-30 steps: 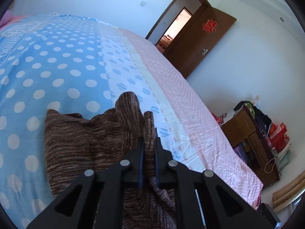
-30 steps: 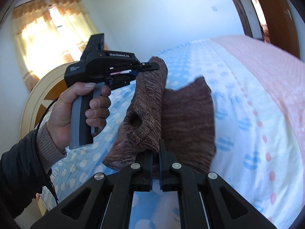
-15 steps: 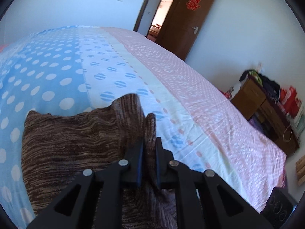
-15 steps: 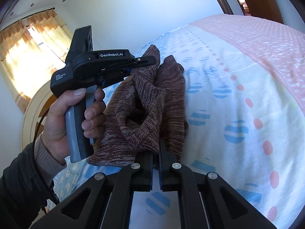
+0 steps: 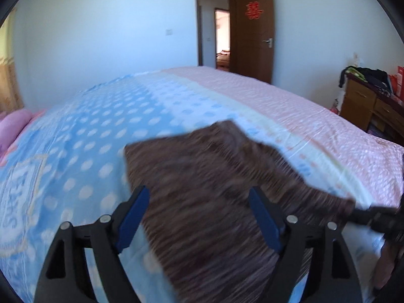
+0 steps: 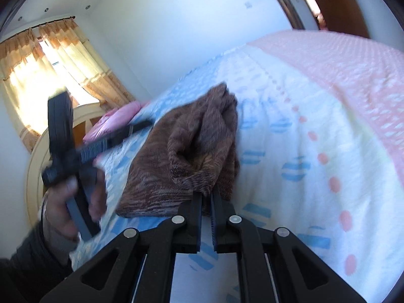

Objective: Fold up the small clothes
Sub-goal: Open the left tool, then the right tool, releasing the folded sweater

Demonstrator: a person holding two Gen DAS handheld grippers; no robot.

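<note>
A small brown knitted garment (image 5: 214,181) lies partly folded on the bed, blurred in the left wrist view. My left gripper (image 5: 199,202) is open, its blue-padded fingers spread wide over the garment and holding nothing. In the right wrist view the garment (image 6: 186,156) lies bunched, with a sleeve or leg opening facing me. My right gripper (image 6: 206,197) is shut on the garment's near edge. The left gripper (image 6: 141,126) shows there at the left, held in a hand, its tip at the garment's far edge.
The bed (image 5: 277,106) has a sheet with blue dots and a pink band. A pink pillow (image 5: 12,126) and a headboard (image 6: 38,151) are at one end. A wooden dresser (image 5: 366,106) and an open door (image 5: 252,32) stand beyond the bed.
My left gripper has opened and let go of the garment, which dropped flat onto the bed. The left gripper swung back. My right gripper stays shut on the garment's edge.
</note>
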